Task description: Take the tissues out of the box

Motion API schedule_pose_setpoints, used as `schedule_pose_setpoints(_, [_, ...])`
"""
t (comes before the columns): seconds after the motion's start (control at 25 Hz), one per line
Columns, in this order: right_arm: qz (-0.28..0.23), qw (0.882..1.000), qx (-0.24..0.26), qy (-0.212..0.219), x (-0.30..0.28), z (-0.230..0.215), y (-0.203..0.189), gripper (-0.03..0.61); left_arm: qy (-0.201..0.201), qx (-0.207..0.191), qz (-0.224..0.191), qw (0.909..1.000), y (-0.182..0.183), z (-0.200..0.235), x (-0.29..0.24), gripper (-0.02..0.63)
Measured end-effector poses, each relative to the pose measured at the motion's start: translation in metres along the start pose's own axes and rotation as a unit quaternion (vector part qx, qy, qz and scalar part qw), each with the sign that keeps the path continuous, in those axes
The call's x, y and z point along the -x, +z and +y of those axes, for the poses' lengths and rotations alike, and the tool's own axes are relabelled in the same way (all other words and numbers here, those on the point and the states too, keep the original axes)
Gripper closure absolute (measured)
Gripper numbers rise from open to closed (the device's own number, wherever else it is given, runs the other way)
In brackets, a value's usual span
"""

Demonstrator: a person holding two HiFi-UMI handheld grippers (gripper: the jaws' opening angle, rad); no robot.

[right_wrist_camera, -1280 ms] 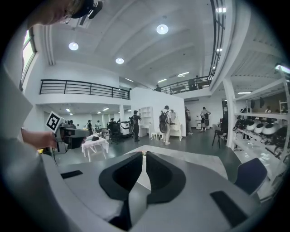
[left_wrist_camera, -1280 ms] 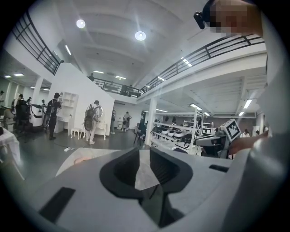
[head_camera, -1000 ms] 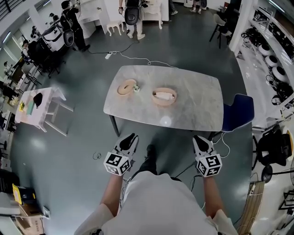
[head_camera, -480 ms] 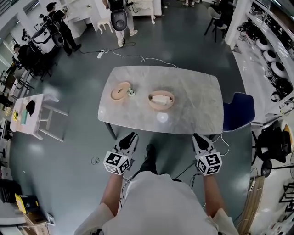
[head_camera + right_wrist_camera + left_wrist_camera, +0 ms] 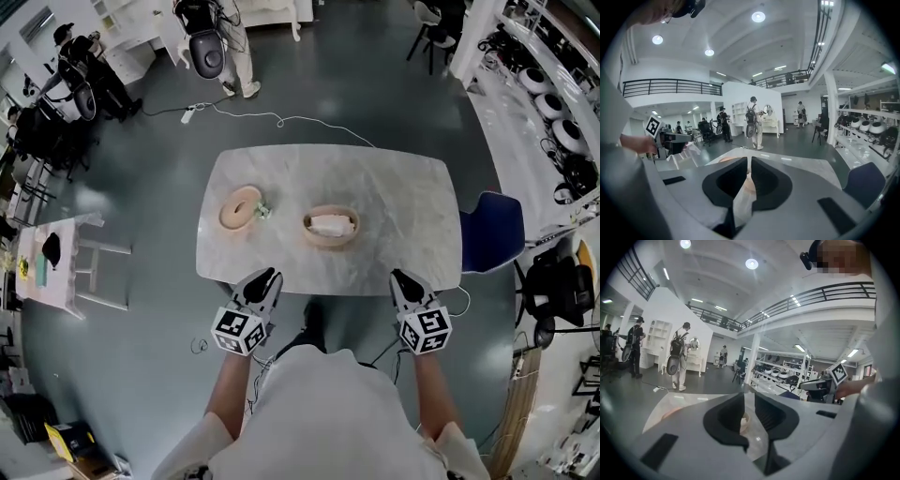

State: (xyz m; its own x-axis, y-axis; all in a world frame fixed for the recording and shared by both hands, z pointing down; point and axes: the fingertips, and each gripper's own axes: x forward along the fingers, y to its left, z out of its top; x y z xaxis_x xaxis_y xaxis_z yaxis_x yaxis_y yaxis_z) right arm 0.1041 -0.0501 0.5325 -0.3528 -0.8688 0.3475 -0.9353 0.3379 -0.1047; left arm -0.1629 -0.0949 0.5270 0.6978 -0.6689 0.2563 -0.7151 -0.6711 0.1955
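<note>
Tissues (image 5: 331, 223) lie white and bunched inside the round wooden box (image 5: 310, 232), which sits about the middle of the counter (image 5: 403, 202), a little toward its near edge. A flat wooden ring (image 5: 240, 207) lies well apart from the box toward the left edge, and a small object (image 5: 263, 211) that I cannot make out touches the ring on the side facing the box. The person stands at the near edge with a tool in each hand, both held level and pointing across the counter. The left hand-held gripper (image 5: 266, 277) hangs over the near edge toward the left corner, jaws a narrow way apart with nothing between them. The right hand-held gripper (image 5: 402, 278) hangs over the same edge further right, its jaws parted by only a slim gap, also empty. Neither touches the box. A blue chair (image 5: 493, 231) stands at the right edge.
</note>
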Motion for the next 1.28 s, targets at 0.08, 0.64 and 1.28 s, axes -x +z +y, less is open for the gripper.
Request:
schedule_pose_setpoints(0.08, [0.002,1.000,-0.005,-0.009,-0.018,-0.005,0.006,0.531,-0.013,-0.003,0.006,0.9999,0.006,0.015,-0.017,0.538])
schedule_pose_setpoints(0.64, [0.036,0.997,-0.032,-0.060,-0.092,-0.026,0.016,0.531,-0.093,-0.022,0.056,0.9939,0.017,0.072,-0.106,0.538])
schedule_pose_setpoints(1.28, [0.086,0.991,-0.064,-0.075,-0.128,-0.080,-0.011,0.531,-0.175,-0.159,0.207,0.9493,-0.070,0.058,-0.257,0.537])
